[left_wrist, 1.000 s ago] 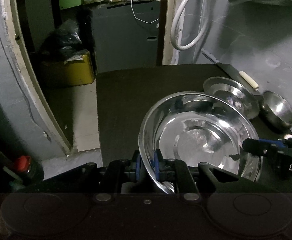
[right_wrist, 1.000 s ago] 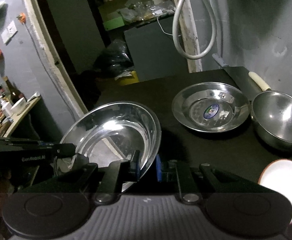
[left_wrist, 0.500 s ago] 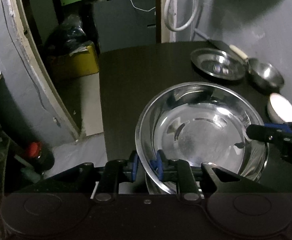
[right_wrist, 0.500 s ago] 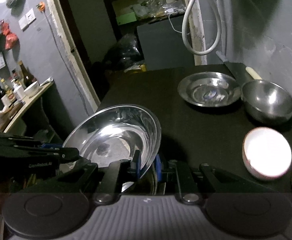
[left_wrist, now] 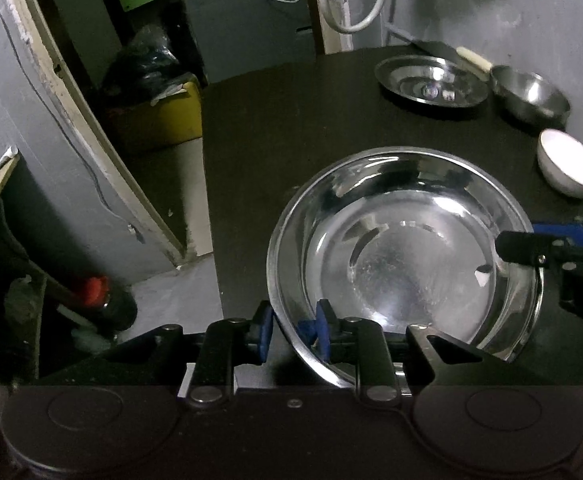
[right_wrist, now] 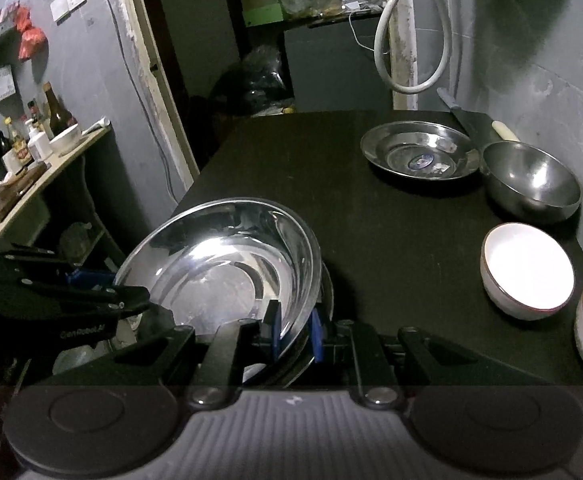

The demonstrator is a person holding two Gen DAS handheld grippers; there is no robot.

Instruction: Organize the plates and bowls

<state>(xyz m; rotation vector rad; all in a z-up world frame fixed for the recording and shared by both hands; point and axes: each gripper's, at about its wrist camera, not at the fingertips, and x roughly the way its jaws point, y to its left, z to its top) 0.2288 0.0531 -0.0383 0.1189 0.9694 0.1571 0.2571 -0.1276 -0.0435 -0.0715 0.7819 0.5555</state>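
A large steel bowl [left_wrist: 403, 264] sits low over the near left part of the black table [left_wrist: 291, 120]. My left gripper [left_wrist: 293, 332] straddles the bowl's near rim. Its jaws are opening, and the blue pads [left_wrist: 265, 330] stand apart from the thin rim. In the right wrist view the large bowl [right_wrist: 219, 264] tilts, and my right gripper [right_wrist: 295, 332] is shut on its right rim. A steel plate [right_wrist: 419, 156], a small steel bowl [right_wrist: 531, 184] and two white bowls [right_wrist: 527, 272] stand along the right side.
A knife with a pale handle [right_wrist: 479, 124] lies behind the steel plate by the grey wall. The table's left edge drops to the floor beside a doorway. A side shelf with bottles [right_wrist: 51, 120] stands at the far left.
Both grippers have pulled the large bowl back toward the near end of the table, away from the steel plate. The left jaws have widened around the rim.
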